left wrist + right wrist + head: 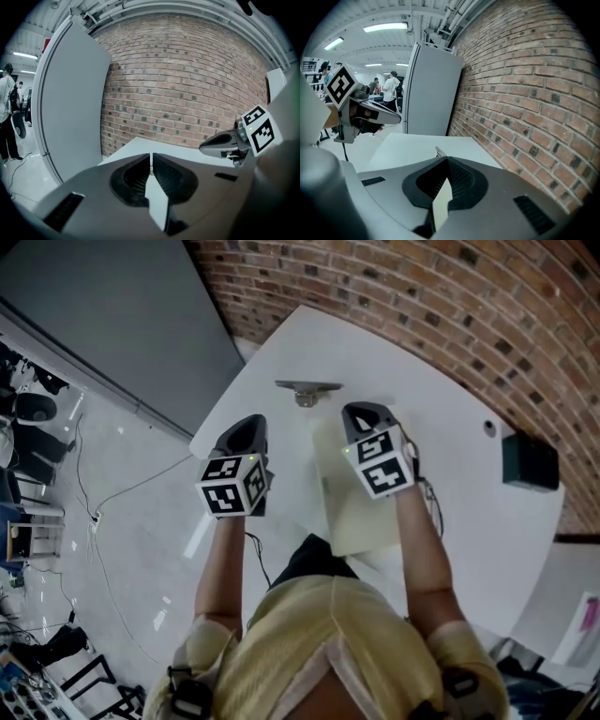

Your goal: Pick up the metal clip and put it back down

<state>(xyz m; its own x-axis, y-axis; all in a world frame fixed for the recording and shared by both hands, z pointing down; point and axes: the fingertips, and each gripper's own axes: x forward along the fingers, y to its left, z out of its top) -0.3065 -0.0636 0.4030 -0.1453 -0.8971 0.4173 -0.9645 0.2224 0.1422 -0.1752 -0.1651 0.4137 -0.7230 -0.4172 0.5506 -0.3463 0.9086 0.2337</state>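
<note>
The metal clip [307,390] lies flat on the white table [450,456], near its far edge by the brick wall. Both grippers hang above the table just short of the clip, with nothing in them. My left gripper [246,426] is to the clip's near left, jaws shut [151,161]. My right gripper [362,412] is to its near right, jaws also shut [445,160]. In the right gripper view a sliver of the clip [439,151] shows just past the jaw tips. Each gripper view shows the other gripper beside it.
A pale sheet [361,512] lies on the table under my right arm. A dark box [530,461] stands at the table's right edge. The brick wall [450,306] runs behind the table, with a grey panel [112,315] to its left. The floor with cables lies past the table's left edge.
</note>
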